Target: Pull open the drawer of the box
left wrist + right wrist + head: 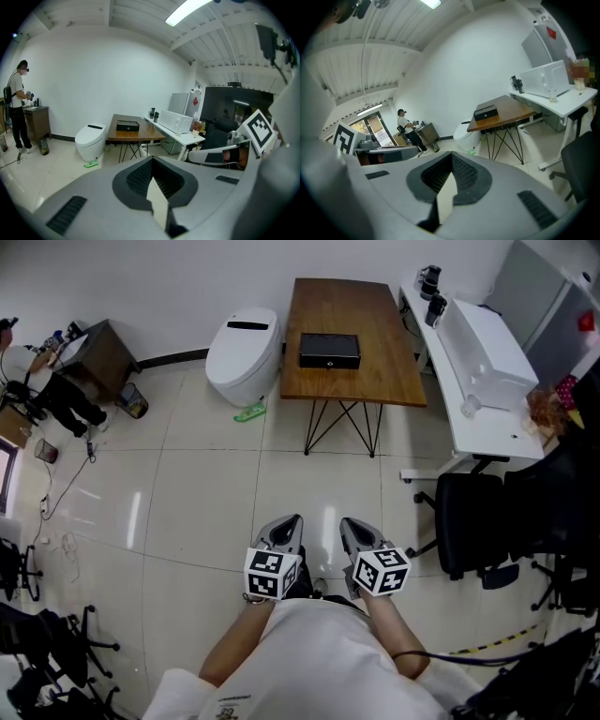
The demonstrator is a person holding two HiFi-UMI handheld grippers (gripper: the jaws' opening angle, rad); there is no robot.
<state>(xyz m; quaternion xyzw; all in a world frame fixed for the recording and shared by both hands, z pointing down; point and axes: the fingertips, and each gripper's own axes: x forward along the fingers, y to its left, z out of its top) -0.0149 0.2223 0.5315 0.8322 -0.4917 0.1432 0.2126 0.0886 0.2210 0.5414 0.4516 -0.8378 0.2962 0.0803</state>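
A black box lies on the brown wood-grain worktop, and left of that worktop stands a white toilet.

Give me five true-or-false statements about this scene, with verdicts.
1. The black box sits on the wooden table. True.
2. The left gripper is clamped on the box's drawer. False: it is shut on nothing, near the person's body and far from the table.
3. A white toilet stands beside the table. True.
4. The drawer is already pulled out. False: the box's front looks flush and closed.
5. The right gripper holds a cup. False: it is shut and empty.
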